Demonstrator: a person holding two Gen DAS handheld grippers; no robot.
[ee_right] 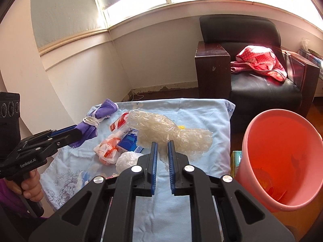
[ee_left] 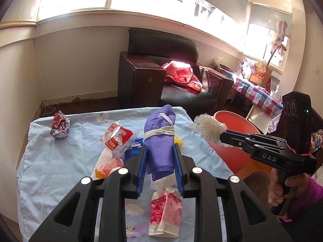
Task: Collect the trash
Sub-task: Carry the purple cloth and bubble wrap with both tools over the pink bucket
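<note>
My left gripper (ee_left: 159, 147) is shut on a purple face mask (ee_left: 159, 139) with white straps and holds it above the table; it also shows in the right wrist view (ee_right: 90, 125). My right gripper (ee_right: 160, 144) is shut on a crumpled clear plastic wrap (ee_right: 161, 130), seen in the left wrist view (ee_left: 208, 128) held beside the pink bin (ee_right: 282, 157). On the blue tablecloth (ee_left: 60, 161) lie a crumpled red wrapper (ee_left: 60, 127), a red-and-white packet in clear film (ee_left: 117, 139), a blue tissue pack (ee_left: 134, 146) and a pink paper packet (ee_left: 165, 211).
The pink bin stands off the table's right edge with some scraps inside. A black armchair (ee_right: 260, 70) with a red cloth (ee_right: 260, 62) is behind the table. A patterned side table (ee_left: 256, 92) with a paper bag is far right.
</note>
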